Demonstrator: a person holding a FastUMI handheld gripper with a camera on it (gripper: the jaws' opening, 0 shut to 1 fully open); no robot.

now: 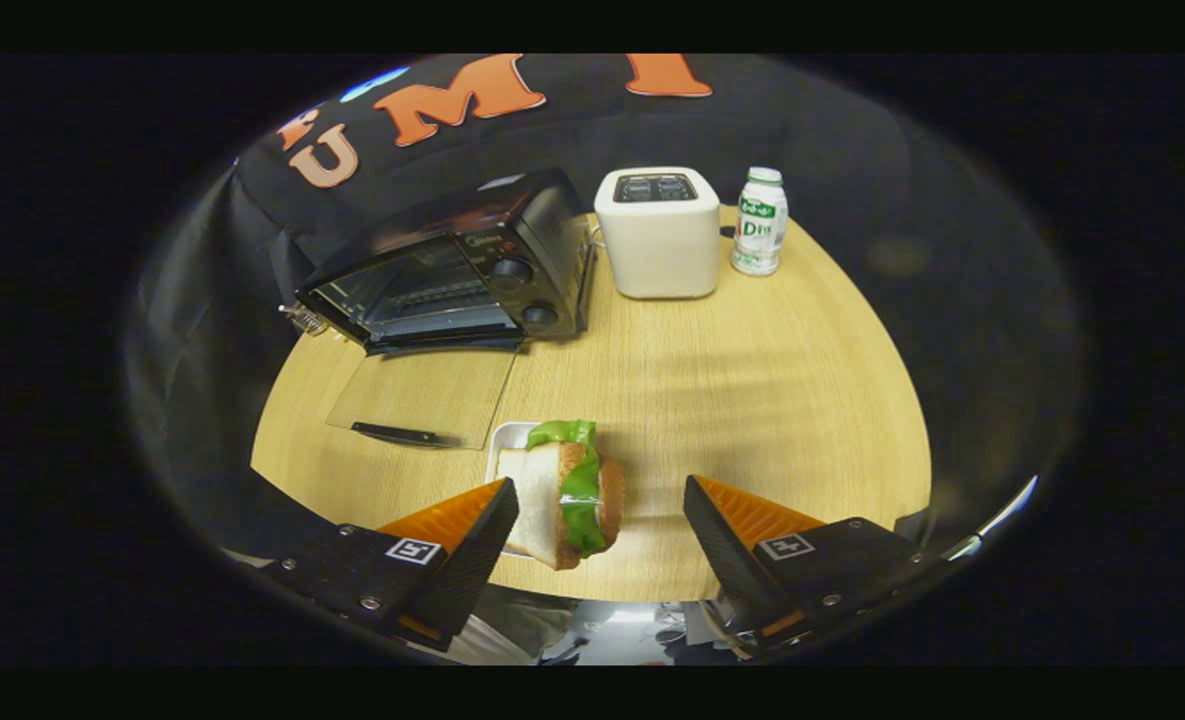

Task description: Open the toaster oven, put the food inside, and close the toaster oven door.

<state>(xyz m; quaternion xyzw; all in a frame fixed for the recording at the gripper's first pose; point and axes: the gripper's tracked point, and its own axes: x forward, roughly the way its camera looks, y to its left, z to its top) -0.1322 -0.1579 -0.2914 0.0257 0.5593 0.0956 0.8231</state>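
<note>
A black toaster oven (452, 270) stands at the far left of the round wooden table (752, 400). Its glass door (432, 395) is folded down flat on the table, dark handle (402, 435) toward me, and the rack inside shows. A sandwich (567, 495) of white bread, green lettuce and brown filling stands on edge on a small white plate (510, 438). My gripper (600, 483) is open around it: the sandwich sits close against the left finger, and a wide gap separates it from the right finger.
A white pop-up toaster (657, 230) stands to the right of the oven at the back of the table. A small white bottle with a green label (760, 220) stands beside it. The table's near edge lies just under my fingers.
</note>
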